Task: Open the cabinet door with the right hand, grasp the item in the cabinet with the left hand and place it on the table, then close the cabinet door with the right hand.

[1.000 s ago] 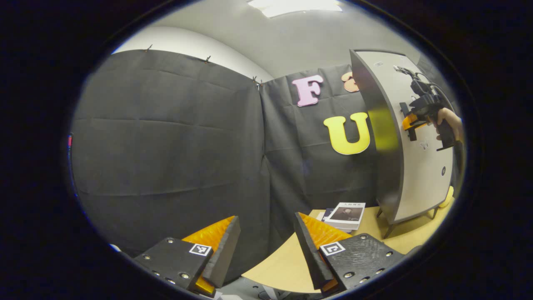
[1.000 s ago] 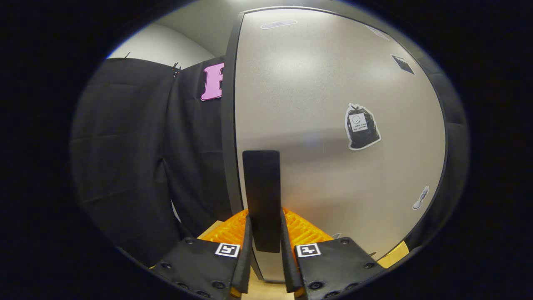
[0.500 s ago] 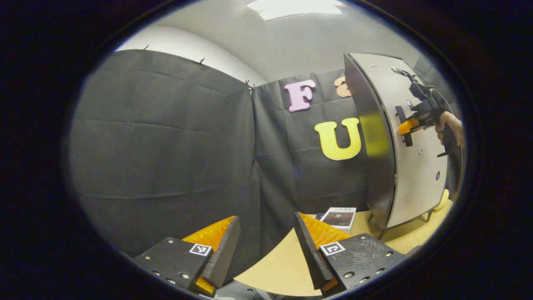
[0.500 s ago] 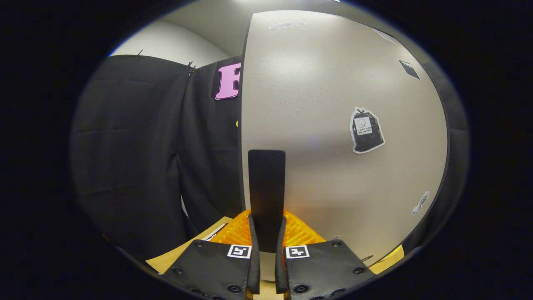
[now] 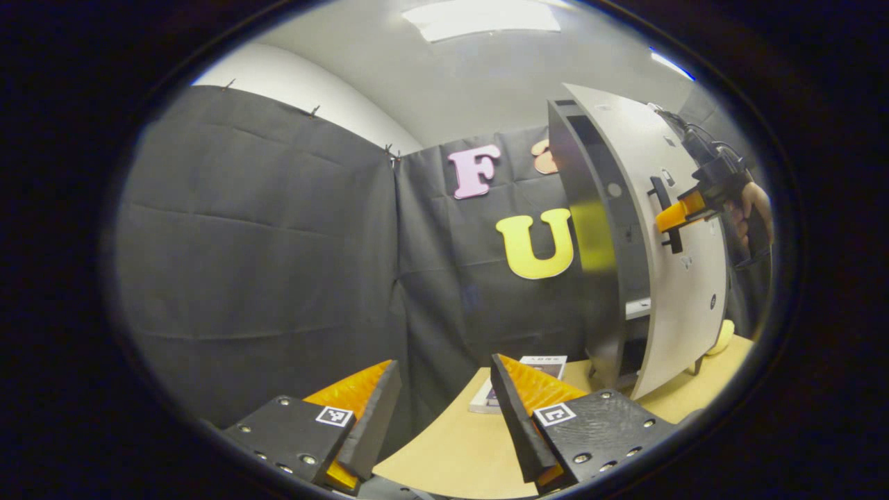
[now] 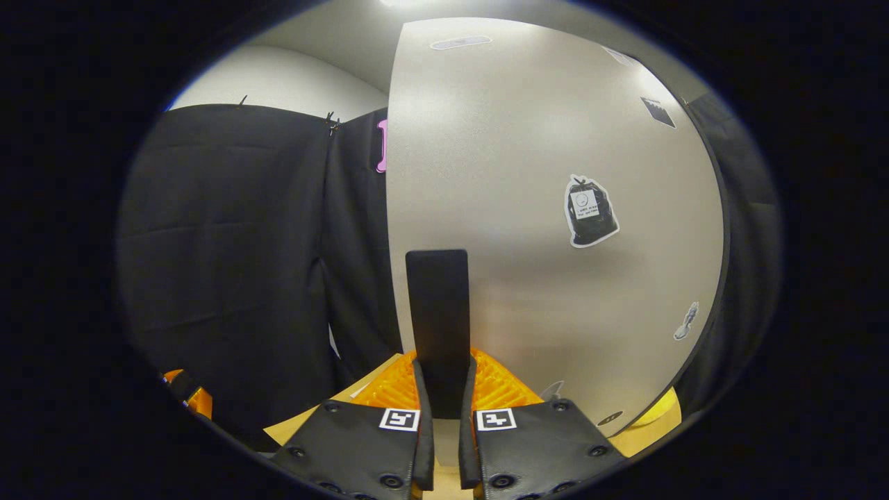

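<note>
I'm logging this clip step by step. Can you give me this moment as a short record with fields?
stage: cabinet door partly open
right gripper: jaws shut on the door handle
left gripper: jaws open, holding nothing, above the table edge
cabinet interior: dark gap and a shelf edge visible; item inside cannot be told
on table: a book near the cabinet's foot
on door: a sticker

A: Item one? 
B: Right gripper (image 6: 444, 389), both fingers pressed on the upright black door handle (image 6: 437, 312).

A: Item two? 
B: Cabinet door (image 6: 549, 229), pale grey, bearing a bag sticker (image 6: 590, 210).

A: Beneath? 
B: Tan table (image 6: 305, 425).
</note>
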A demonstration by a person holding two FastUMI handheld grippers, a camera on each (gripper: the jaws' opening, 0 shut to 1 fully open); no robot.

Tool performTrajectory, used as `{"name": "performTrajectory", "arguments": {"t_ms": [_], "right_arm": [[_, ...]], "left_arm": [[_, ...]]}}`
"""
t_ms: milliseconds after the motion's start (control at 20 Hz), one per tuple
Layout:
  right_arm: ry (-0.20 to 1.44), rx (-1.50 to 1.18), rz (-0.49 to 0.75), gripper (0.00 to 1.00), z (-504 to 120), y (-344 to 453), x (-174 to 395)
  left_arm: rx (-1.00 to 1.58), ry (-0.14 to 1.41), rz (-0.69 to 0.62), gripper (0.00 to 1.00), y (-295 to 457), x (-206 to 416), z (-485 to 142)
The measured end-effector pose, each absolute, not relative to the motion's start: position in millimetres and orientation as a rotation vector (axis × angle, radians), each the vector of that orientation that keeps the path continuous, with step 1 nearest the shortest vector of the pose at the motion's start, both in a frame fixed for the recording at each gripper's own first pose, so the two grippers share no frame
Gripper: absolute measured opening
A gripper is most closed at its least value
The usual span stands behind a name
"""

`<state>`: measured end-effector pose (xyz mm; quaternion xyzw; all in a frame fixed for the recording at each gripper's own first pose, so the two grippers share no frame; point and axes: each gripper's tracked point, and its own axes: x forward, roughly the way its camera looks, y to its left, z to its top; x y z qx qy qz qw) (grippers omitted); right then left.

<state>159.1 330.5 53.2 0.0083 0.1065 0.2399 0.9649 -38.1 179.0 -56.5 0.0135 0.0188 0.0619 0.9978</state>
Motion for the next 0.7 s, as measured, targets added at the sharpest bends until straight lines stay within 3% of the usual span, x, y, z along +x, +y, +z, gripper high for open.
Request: {"name": "performTrajectory", "arguments": {"t_ms": [100, 250, 400, 600, 650, 700], "right_arm": [[0.215, 0.014, 0.500, 0.12, 53.7, 328.5, 154.8], [0.221, 0.026, 0.527, 0.16, 55.7, 325.7, 148.7], [0.233, 0.024, 0.564, 0.12, 54.0, 324.8, 151.0], [0.239, 0.036, 0.596, 0.16, 54.9, 324.4, 153.0], [0.237, 0.036, 0.599, 0.12, 56.2, 324.4, 153.1], [0.233, 0.035, 0.604, 0.16, 57.1, 323.6, 153.2]], "left_arm": [[0.030, 0.031, 0.104, 0.79, 169.5, -36.6, -52.4], [0.028, 0.023, 0.077, 0.79, 153.6, -33.9, -46.8], [0.032, 0.015, 0.054, 0.78, 137.0, -29.1, -41.0], [0.033, 0.004, 0.015, 0.79, 111.2, -21.7, -33.9], [0.033, 0.001, 0.004, 0.79, 104.4, -20.7, -32.0], [0.033, -0.003, -0.006, 0.79, 97.9, -19.2, -31.5]]}}
